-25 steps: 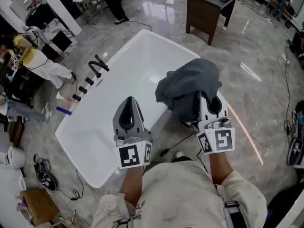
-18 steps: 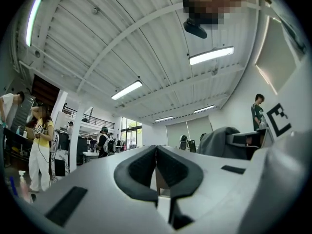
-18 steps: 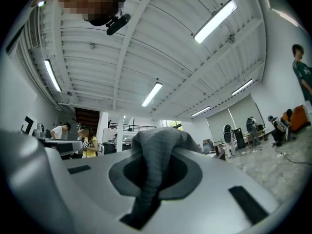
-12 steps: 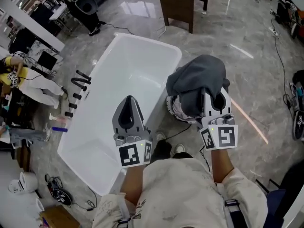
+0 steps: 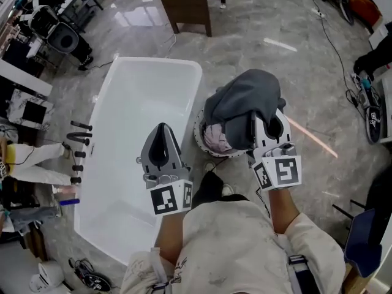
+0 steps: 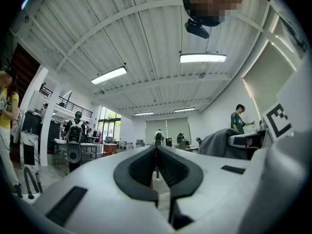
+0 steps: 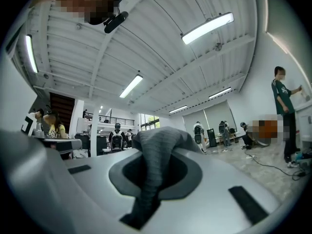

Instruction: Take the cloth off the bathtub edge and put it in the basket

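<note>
A dark grey cloth hangs bunched from my right gripper, whose jaws are shut on a fold of it. The cloth hangs above a round white basket on the floor, with pale pinkish laundry inside. The white bathtub lies to the left of the basket. My left gripper is held over the tub's near rim, jaws shut and nothing between them. Both grippers point upward and away in their own views.
Black taps stand at the tub's left side. A dark wooden cabinet is beyond the tub. Cables and bags lie on the marble floor at right. People stand at the far left and in the background.
The view has swung right: the tub has slid left and the basket has come into view below the cloth. The right gripper still holds the cloth; the left stays shut.
</note>
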A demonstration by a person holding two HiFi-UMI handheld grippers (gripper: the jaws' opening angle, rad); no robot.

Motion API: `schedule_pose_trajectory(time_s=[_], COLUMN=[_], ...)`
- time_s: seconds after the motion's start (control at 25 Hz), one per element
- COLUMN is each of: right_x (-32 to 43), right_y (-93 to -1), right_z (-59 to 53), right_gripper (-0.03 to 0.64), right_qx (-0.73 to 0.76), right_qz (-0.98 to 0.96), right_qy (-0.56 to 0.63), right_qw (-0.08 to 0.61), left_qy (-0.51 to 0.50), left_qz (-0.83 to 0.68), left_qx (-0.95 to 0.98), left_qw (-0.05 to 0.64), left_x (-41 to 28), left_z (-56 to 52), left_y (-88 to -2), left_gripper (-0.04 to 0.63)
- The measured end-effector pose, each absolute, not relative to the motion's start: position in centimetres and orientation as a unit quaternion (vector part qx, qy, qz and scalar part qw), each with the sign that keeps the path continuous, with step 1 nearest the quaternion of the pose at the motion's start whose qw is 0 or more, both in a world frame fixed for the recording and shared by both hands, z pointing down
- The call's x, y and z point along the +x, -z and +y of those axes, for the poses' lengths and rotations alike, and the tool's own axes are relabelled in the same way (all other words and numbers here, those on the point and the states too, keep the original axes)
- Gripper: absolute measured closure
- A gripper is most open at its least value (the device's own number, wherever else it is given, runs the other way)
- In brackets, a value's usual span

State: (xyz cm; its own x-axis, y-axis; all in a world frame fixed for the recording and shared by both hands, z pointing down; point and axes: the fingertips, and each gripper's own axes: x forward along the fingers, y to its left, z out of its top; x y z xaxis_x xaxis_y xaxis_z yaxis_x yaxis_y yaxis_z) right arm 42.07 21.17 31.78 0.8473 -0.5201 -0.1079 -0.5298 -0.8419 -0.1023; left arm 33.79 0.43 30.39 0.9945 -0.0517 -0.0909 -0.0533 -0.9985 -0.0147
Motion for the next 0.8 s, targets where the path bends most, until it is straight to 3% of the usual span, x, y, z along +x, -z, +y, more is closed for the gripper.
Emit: schedule_pose_trajectory(time_s=[0.8], right_x=[48.1], right_y=[-43.4], right_z=[16.5], right_gripper=[0.597], right_qx=[-0.964], right_qz=[0.242], right_qy=[0.11], right_qw=[0.029], left_qy=[0.022], left_qz=[-0.031], left_qx=[-0.999], left_qw=[-0.037], left_x=[42.8], left_z=[-3.4], left_y=[-38.8], left_gripper=[0.591])
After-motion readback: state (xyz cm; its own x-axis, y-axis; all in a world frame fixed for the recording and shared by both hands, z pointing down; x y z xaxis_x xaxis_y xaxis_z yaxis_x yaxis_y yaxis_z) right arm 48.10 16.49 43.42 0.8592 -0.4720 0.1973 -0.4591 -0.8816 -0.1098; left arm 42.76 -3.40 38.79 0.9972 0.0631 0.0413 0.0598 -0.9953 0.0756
